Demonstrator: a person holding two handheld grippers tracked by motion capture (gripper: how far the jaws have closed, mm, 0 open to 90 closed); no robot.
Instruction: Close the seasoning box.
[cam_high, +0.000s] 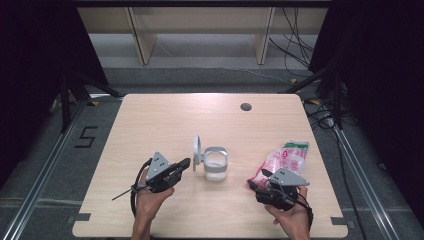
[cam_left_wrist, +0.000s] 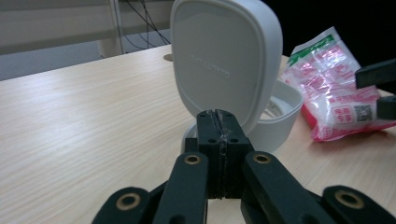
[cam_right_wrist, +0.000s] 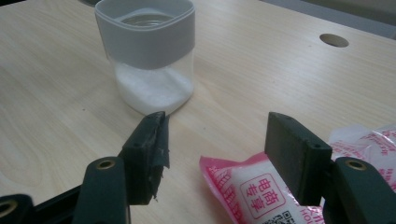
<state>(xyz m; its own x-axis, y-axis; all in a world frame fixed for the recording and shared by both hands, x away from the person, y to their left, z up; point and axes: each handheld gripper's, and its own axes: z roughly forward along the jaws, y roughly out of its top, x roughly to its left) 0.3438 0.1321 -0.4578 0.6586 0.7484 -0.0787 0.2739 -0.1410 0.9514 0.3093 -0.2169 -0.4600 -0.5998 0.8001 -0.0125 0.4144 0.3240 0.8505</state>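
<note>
Overhead, left tongs (cam_high: 186, 163) clenched empty by lid (cam_high: 197, 146); right tongs (cam_right_wrist: 212, 154) released over bag (cam_right_wrist: 254, 189).

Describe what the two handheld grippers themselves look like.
Both are black. The left gripper and right gripper each carry a grey three-cornered plate on top, and a black cable loops from the left one. In the gripper views, each has two flat black jaws on arms with brass-coloured rivets. The forearms are bare, with no sleeves in sight.
</note>
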